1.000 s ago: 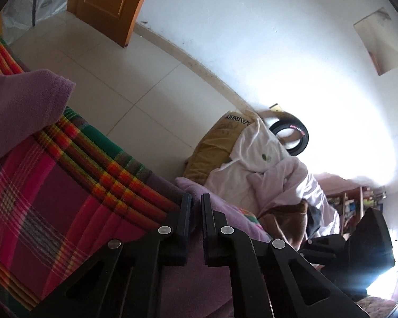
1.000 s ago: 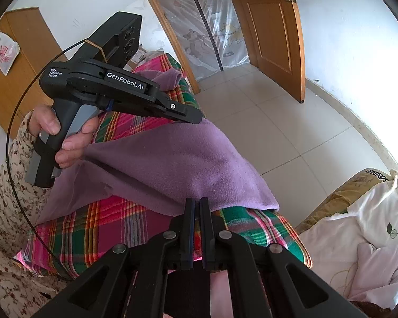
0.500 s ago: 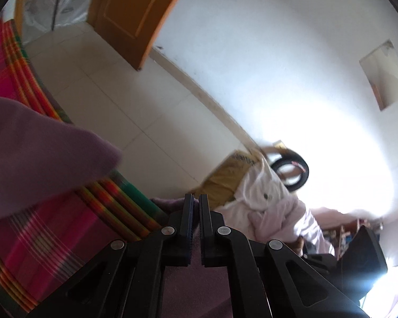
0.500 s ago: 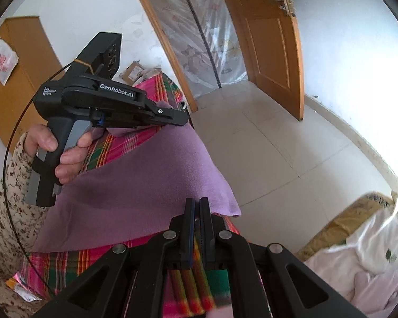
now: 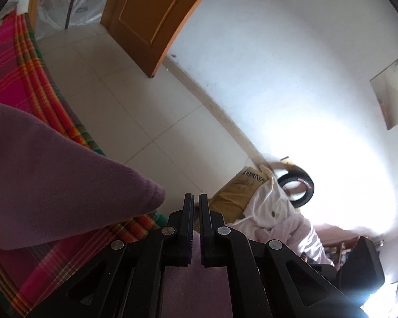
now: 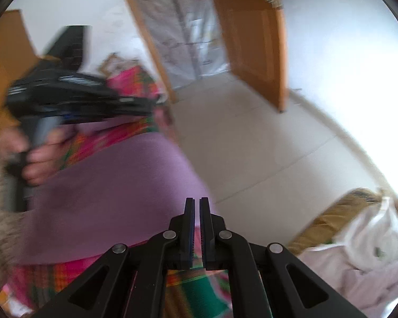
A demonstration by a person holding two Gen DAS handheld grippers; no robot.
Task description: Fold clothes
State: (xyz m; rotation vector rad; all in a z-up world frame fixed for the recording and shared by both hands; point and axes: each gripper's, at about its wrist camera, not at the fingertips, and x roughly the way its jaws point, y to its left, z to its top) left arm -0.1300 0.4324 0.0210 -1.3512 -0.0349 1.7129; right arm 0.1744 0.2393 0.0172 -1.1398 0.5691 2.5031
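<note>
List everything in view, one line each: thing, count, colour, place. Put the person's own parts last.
purple garment: one, purple, lifted over the plaid blanket, both grippers shut on it
plaid blanket: one, pink, green and orange, under the garment
clothes pile: one heap, white and pale pink, right of the blanket
tan sack: one, tan, beside the pile
tyre: one, black, against the wall
door: one, orange-brown, standing open
tiled floor: pale, beyond the blanket
left gripper: black, shut
right gripper: black, shut
hand: one, gripping the left gripper's handle; blurred
</note>
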